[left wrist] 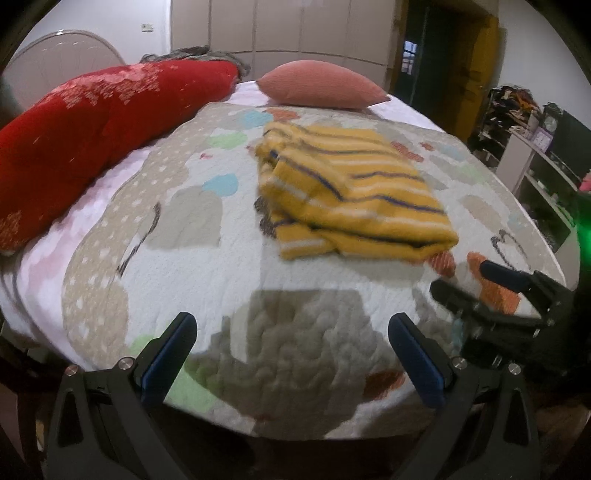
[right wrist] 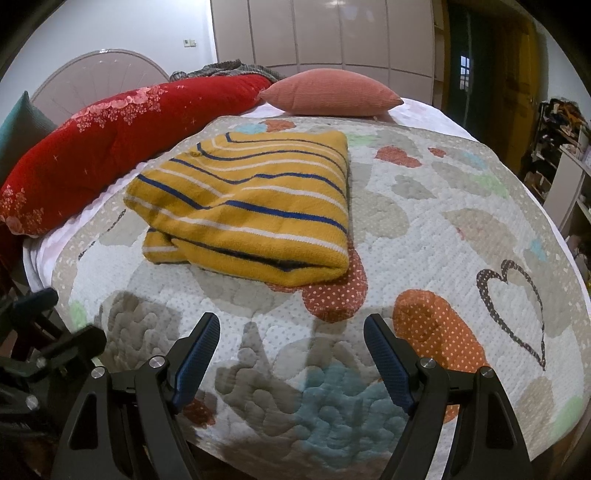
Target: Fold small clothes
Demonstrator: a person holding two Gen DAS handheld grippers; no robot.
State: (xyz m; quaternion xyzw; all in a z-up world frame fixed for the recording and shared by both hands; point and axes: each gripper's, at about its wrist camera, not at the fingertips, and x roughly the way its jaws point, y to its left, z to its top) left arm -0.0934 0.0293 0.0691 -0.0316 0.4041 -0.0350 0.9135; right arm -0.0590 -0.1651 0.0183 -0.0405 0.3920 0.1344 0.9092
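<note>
A yellow sweater [left wrist: 351, 192] with blue and white stripes lies folded in a thick stack on the patchwork quilt [left wrist: 207, 266]; it also shows in the right wrist view [right wrist: 251, 206]. My left gripper [left wrist: 291, 321] is open and empty, held over the quilt's near edge, short of the sweater. My right gripper [right wrist: 291, 321] is open and empty, also short of the sweater, which lies ahead and slightly left. The right gripper also shows at the right edge of the left wrist view [left wrist: 469, 280], and the left gripper at the left edge of the right wrist view [right wrist: 70, 314].
A long red quilted bolster [right wrist: 110, 144] lies along the left side of the bed. A pink cushion [right wrist: 328, 92] sits at the far end. Shelves with clutter [left wrist: 535, 155] stand to the right. A wardrobe [right wrist: 321, 33] and a dark doorway are behind.
</note>
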